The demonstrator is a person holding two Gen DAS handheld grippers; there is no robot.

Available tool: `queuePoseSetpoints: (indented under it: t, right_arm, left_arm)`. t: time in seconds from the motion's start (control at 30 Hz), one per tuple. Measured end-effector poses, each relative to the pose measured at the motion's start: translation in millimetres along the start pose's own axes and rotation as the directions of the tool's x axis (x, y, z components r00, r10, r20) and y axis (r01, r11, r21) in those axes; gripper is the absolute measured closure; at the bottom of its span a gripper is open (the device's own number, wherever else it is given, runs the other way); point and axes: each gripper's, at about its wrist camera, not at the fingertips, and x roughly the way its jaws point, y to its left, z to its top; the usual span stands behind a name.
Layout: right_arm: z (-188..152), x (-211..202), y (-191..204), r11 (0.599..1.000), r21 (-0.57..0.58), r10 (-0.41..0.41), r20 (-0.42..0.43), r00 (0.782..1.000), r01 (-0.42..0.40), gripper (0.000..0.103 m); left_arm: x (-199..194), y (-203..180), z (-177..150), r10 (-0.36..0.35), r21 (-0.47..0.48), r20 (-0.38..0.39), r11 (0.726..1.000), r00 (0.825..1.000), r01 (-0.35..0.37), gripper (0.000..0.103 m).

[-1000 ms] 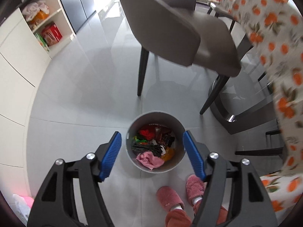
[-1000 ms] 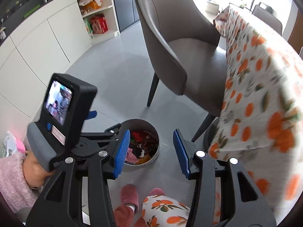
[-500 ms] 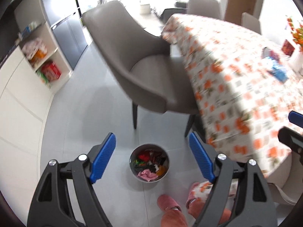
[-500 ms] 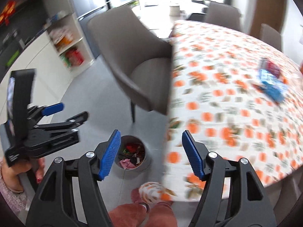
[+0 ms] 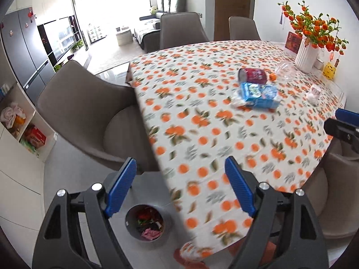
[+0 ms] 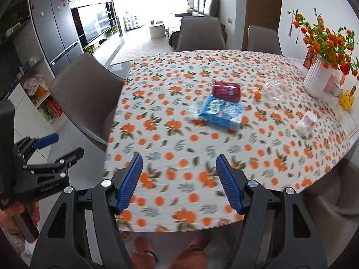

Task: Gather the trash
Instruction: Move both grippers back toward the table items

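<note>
Both grippers hang empty with their blue pads spread wide: the left gripper [image 5: 180,188] over the table's near corner, the right gripper [image 6: 179,182] over the near edge of the orange-print tablecloth [image 6: 170,134]. The trash lies mid-table, well apart from either tool: a dark red can [image 6: 226,91] on its side, a blue packet [image 6: 221,113] just in front of it and seemingly touching it, though motion blur makes that uncertain, a crumpled clear bag [image 6: 274,89] with a small orange piece [image 6: 258,94] beside it, and a pale wad [image 6: 306,123] near the right edge. A white ribbed vase [image 6: 317,81] of orange flowers stands behind the bag. On the floor, beside the table corner and a grey chair [image 5: 89,112], sits the round bin [image 5: 147,223], already holding wrappers.
</note>
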Motion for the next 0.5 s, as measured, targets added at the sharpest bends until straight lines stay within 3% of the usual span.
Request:
queuePoseSetpoints:
  t: [0.23,0.5]
  right_arm:
    - [20,-1,-86,0.993,-0.119,0.023,0.006,1.000,-0.023,0.033]
    - [37,21,-125,0.977,-0.193,0.090,-0.043,0.995,-0.096,0.033]
  left_arm:
    - [16,-77,42,-0.004,-0.029,0.010,1.000,1.000,0.004,0.022]
    - [35,-129,78,-0.022,-0.008,0.011,1.000,1.000,0.022,0.022]
